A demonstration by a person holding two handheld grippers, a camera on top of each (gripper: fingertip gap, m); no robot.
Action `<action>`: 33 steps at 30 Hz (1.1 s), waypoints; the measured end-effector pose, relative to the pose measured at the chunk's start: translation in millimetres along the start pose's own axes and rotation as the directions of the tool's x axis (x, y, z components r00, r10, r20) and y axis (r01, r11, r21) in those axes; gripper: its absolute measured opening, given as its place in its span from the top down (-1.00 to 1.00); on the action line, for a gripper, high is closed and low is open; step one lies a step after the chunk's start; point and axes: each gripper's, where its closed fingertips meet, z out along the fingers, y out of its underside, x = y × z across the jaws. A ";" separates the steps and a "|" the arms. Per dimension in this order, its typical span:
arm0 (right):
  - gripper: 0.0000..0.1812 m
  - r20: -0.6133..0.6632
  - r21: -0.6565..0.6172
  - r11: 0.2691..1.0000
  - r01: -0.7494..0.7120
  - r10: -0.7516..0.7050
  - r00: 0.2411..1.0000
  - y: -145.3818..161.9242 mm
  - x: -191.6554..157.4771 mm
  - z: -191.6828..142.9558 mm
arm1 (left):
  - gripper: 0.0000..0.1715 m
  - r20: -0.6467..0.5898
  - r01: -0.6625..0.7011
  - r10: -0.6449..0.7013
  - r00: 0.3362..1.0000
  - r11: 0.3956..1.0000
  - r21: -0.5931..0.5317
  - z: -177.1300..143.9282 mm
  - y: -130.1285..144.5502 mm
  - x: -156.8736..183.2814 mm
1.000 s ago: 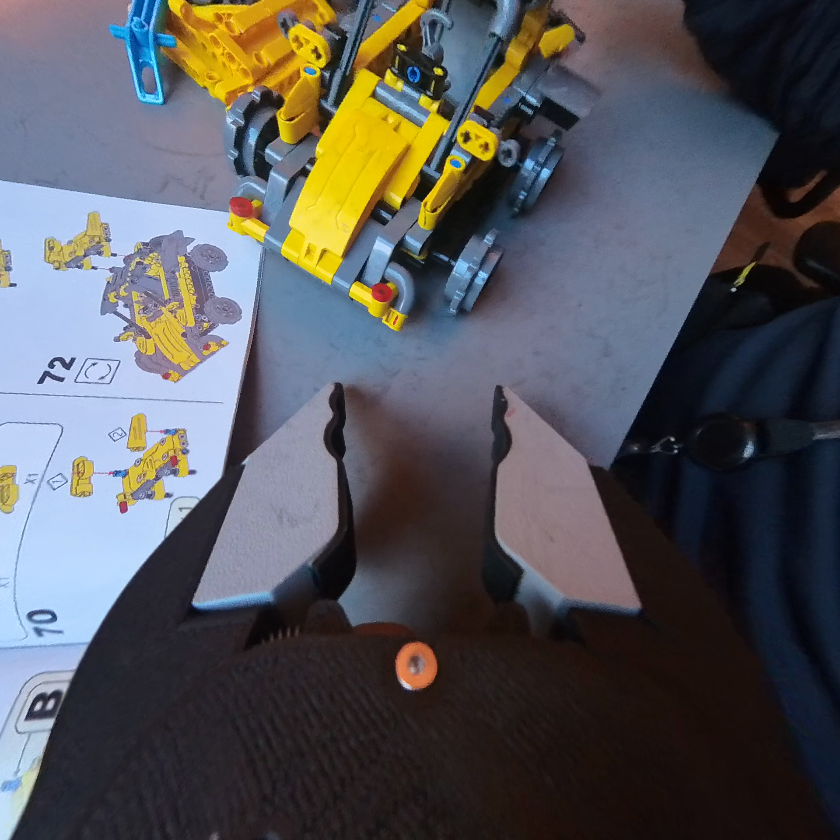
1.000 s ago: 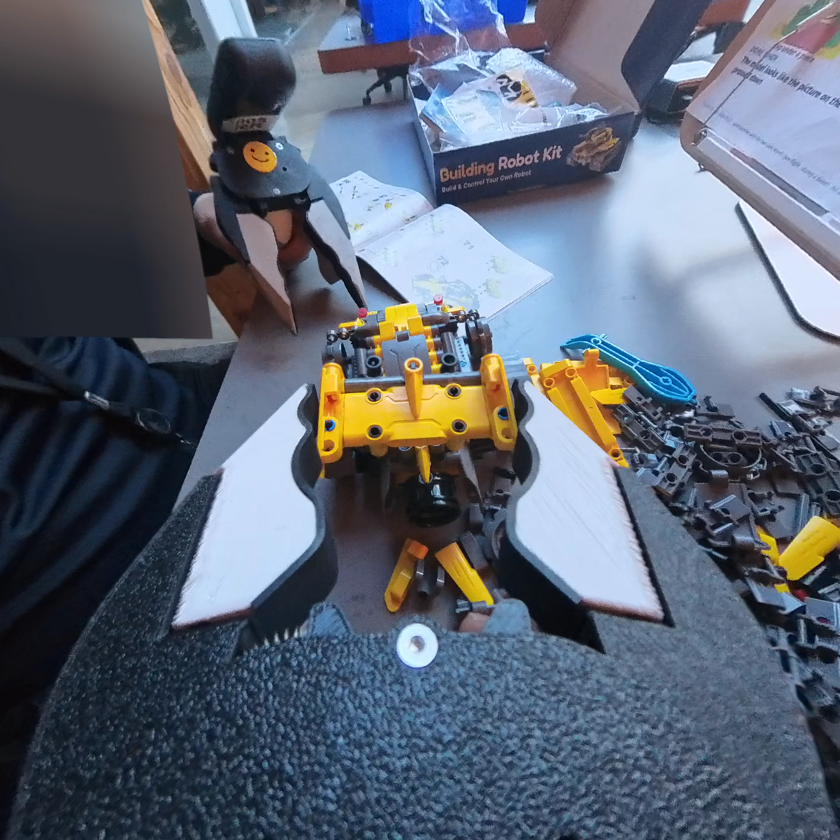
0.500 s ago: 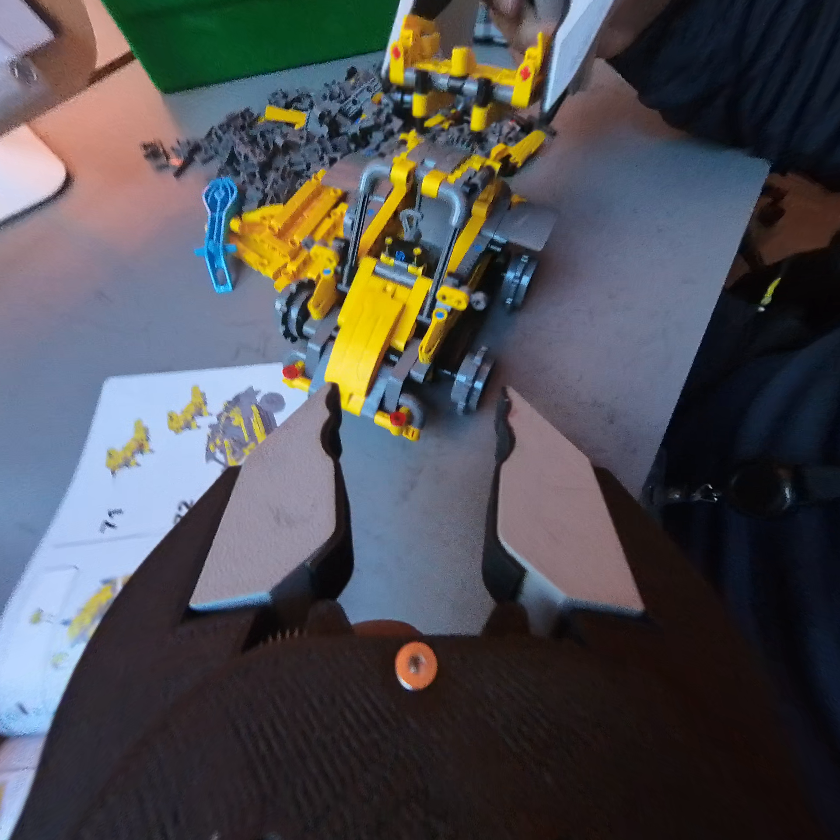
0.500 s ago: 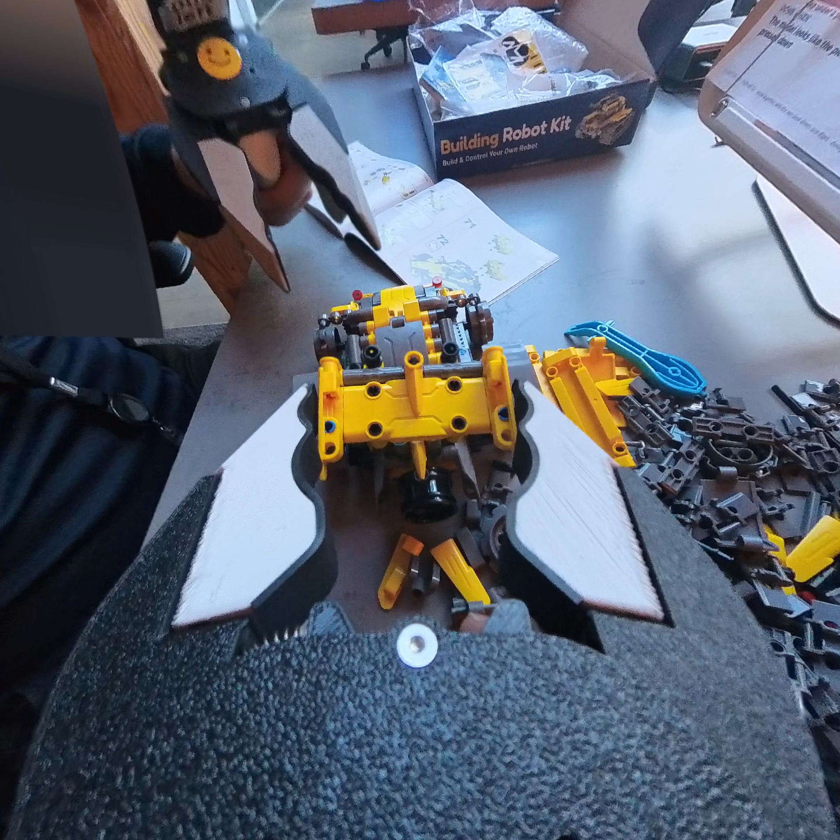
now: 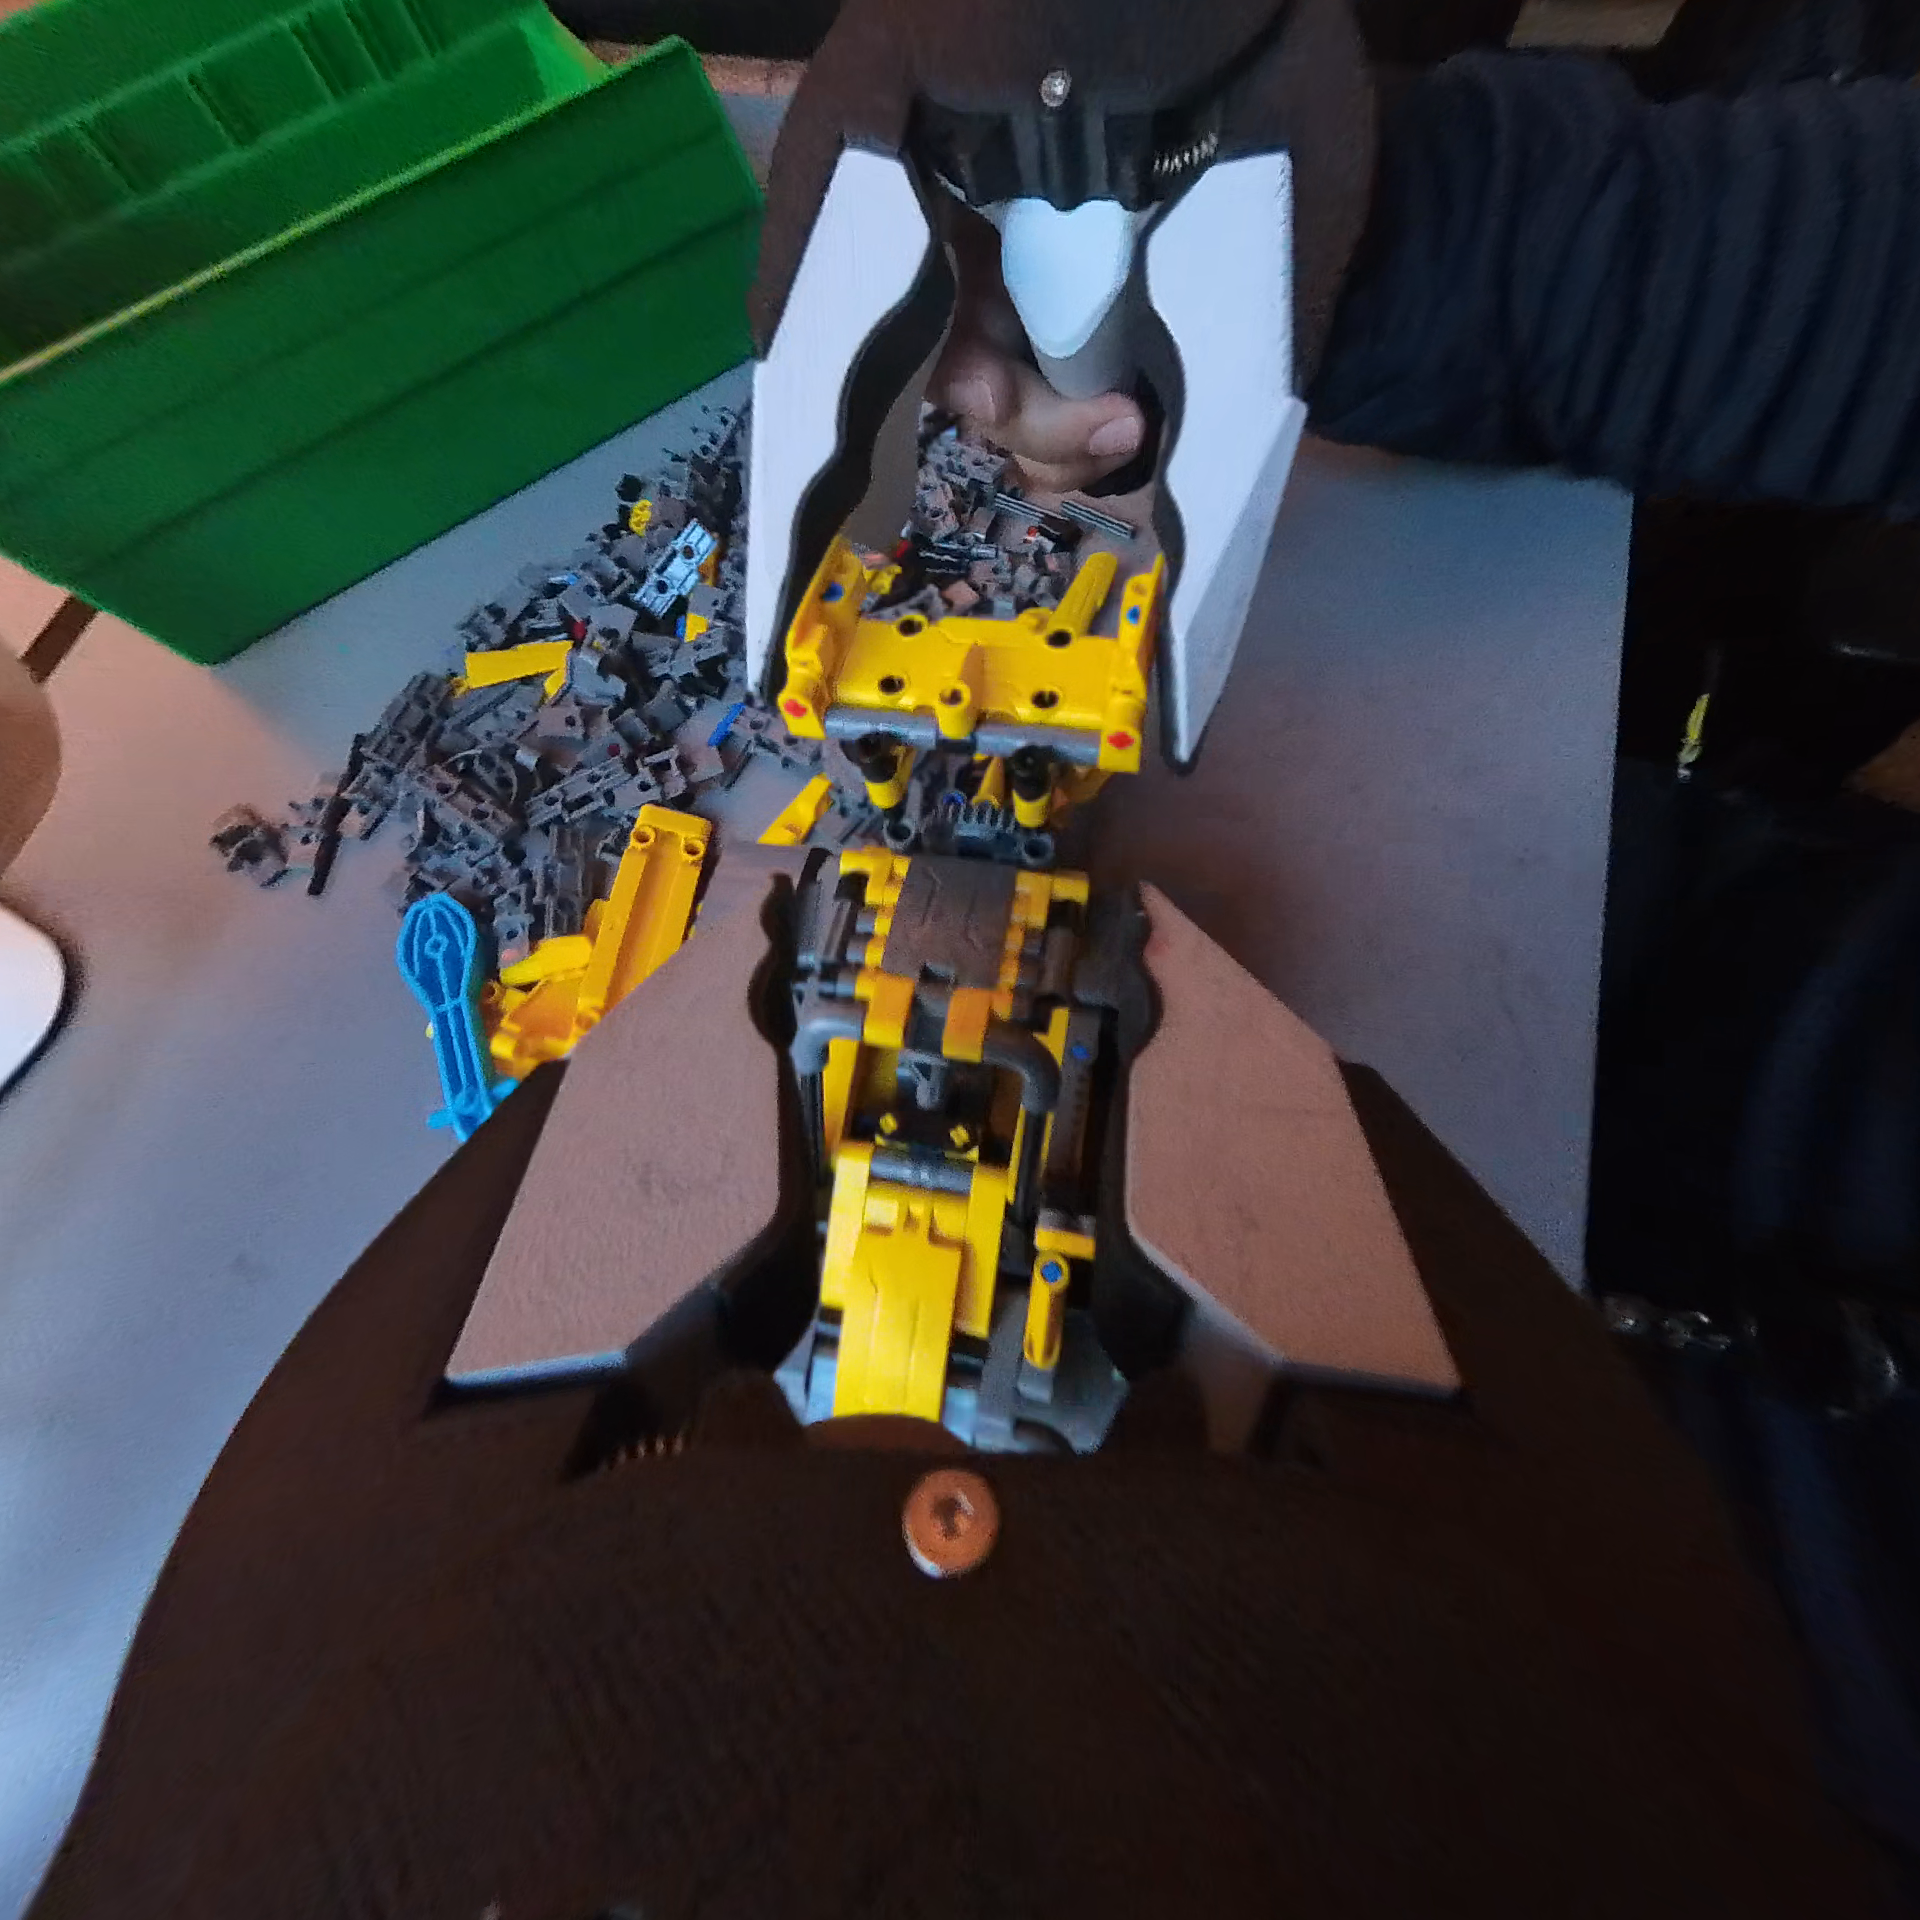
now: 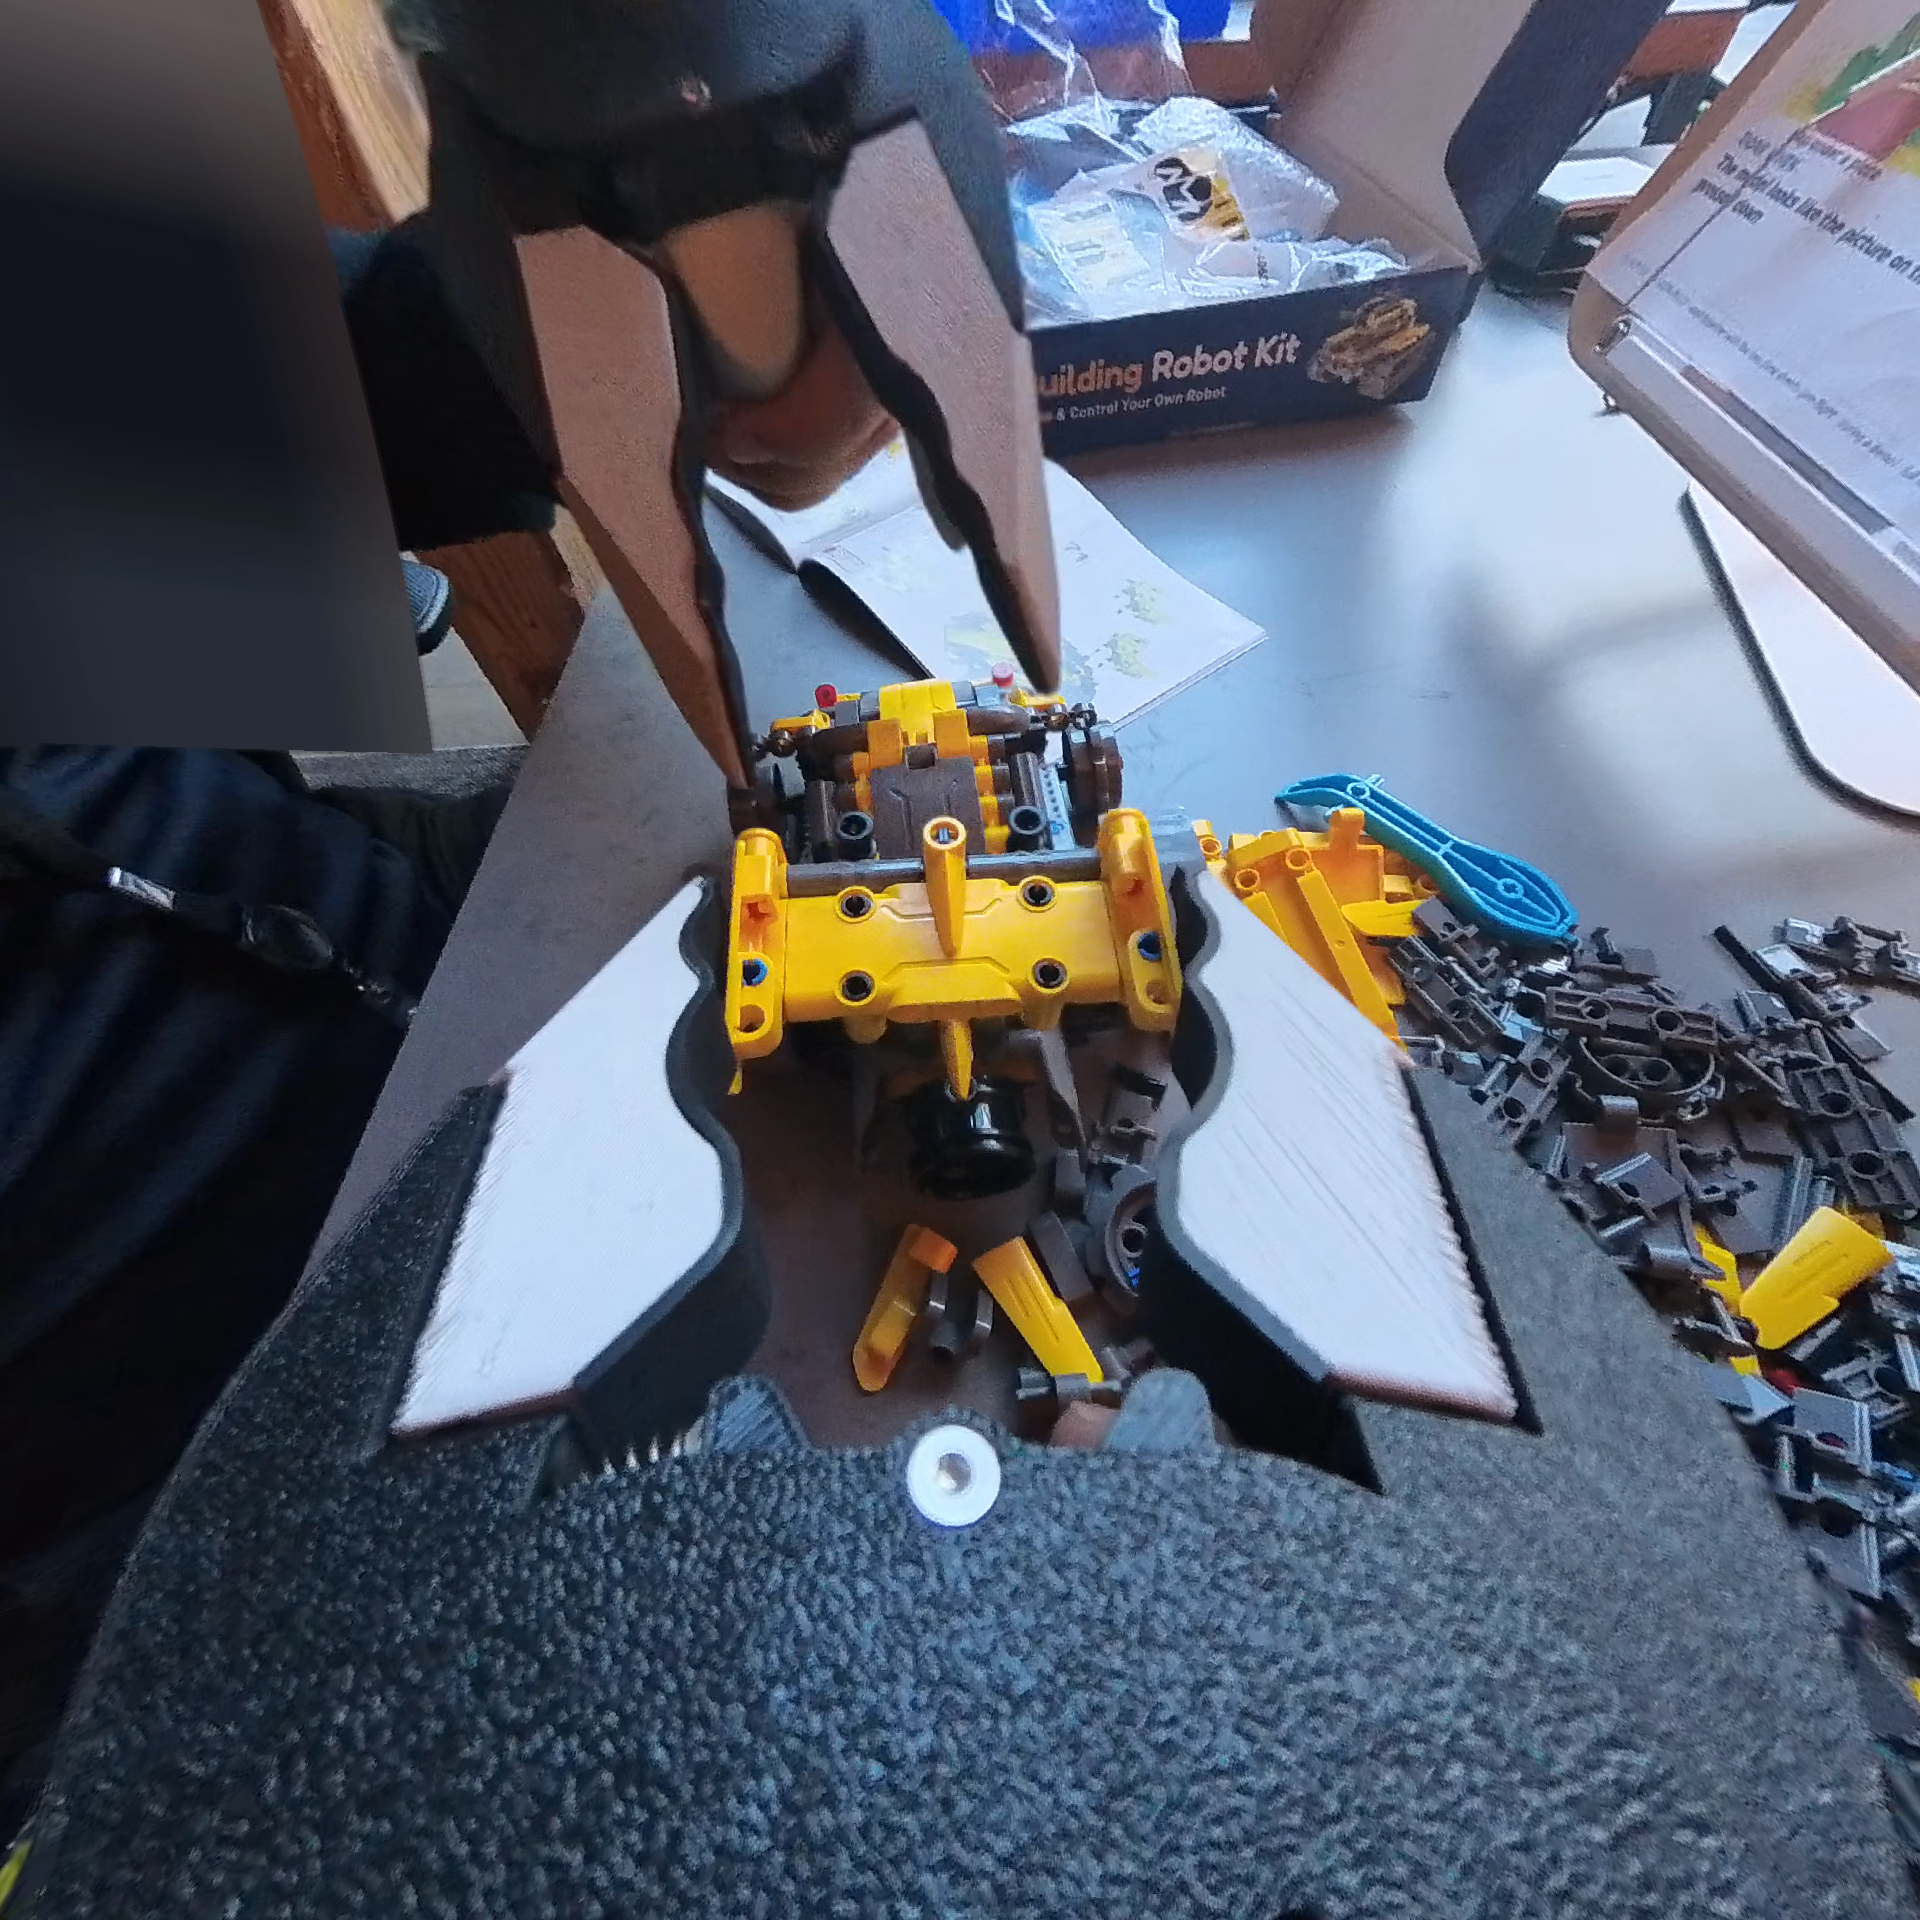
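A yellow and grey brick vehicle [image 5: 914,1195] stands on the grey table. My left gripper [image 5: 956,904] is open and straddles it, one finger along each side; whether the fingers touch it I cannot tell. In the right wrist view, the left gripper [image 6: 899,732] comes down from above over the vehicle [image 6: 925,748]. My right gripper [image 6: 945,899] is shut on a yellow front assembly [image 6: 935,945] and holds it against the vehicle's far end. The left wrist view shows the right gripper [image 5: 971,717] and that assembly [image 5: 966,675] facing me.
A pile of loose grey parts [image 6: 1662,1091] lies beside the vehicle, with a blue tool [image 6: 1455,862] and a loose yellow sub-assembly [image 5: 623,935]. A green bin [image 5: 312,312], a kit box [image 6: 1247,364] and an open booklet [image 6: 1143,613] lie farther off. The table edge [image 5: 1600,831] is close. The grippers are tip to tip, or close to it.
My left gripper has moved forward and down from short of the vehicle to around its body, at the same opening. My right gripper has kept its hold on the yellow assembly.
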 end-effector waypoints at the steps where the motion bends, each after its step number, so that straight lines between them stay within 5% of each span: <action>1: 0.06 -0.005 -0.003 1.000 0.005 -0.006 1.000 0.7 0.7 -0.4 | 0.33 -0.010 -0.006 0.006 1.000 1.000 -0.011 5.6 -1.1 -1.3; 14: 0.06 -0.020 0.004 1.000 0.029 -0.029 0.999 0.3 0.1 2.1 | 0.52 -0.101 -0.071 0.061 0.993 0.993 -0.098 38.9 -1.9 1.6; 24: -0.02 -0.043 0.057 0.998 0.007 -0.005 0.999 -5.8 7.5 -6.6 | 0.53 -0.068 -0.029 0.030 0.997 0.999 0.018 31.6 -11.0 -5.6; 29: -0.14 0.007 -0.027 0.994 -0.107 0.108 0.994 31.9 13.4 -20.6 | 0.54 -0.047 0.048 -0.043 0.998 0.991 0.125 7.6 -18.1 -16.1; 33: -0.13 0.015 -0.171 0.983 -0.070 0.074 0.997 54.8 6.8 5.1 | 0.53 -0.017 0.087 -0.086 0.996 0.980 0.177 -17.1 -13.7 -19.8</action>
